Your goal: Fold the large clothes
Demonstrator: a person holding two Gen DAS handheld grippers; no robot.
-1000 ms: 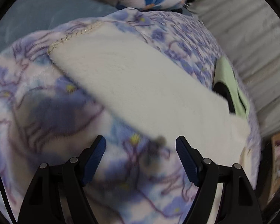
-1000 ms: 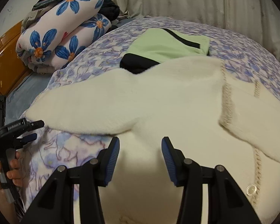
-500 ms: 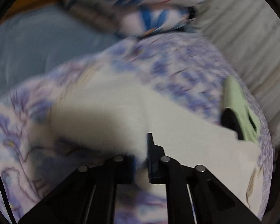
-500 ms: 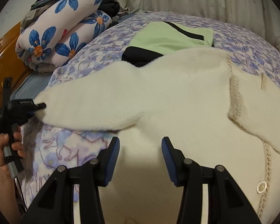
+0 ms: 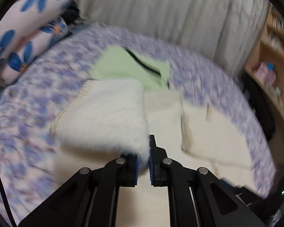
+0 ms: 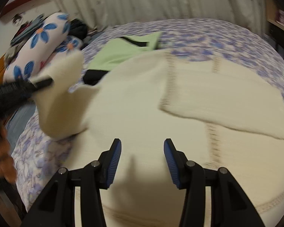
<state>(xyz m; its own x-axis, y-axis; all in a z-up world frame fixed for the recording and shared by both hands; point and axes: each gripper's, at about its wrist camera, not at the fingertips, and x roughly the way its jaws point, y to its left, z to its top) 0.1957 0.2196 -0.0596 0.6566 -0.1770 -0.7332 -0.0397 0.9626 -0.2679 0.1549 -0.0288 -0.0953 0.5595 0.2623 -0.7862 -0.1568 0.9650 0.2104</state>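
Note:
A large cream sweater [image 6: 142,113] lies spread on the purple floral bedspread [image 6: 217,34]. Its left sleeve [image 6: 60,102] is lifted off the bed, pinched at the cuff by my left gripper [image 6: 41,83]. In the left wrist view that gripper [image 5: 143,151] is shut on the fluffy sleeve [image 5: 104,113], which hangs over the sweater's body [image 5: 208,132]. My right gripper [image 6: 142,151] hovers open over the sweater's lower body, with nothing between its blue pads. The other sleeve [image 6: 227,102] lies folded across the chest.
A light green garment with black trim [image 6: 123,51] lies beyond the sweater. Rolled quilts with blue flowers [image 6: 41,37] are stacked at the back left. A curtain [image 5: 161,9] hangs behind the bed, a wooden shelf [image 5: 270,56] stands at the right. A person's hand [image 6: 3,162] holds the left gripper.
My left gripper went from open over the bedspread to shut on the sleeve's cuff, then lifted it and swung it inward over the sweater. The right gripper shifted sideways and stayed open.

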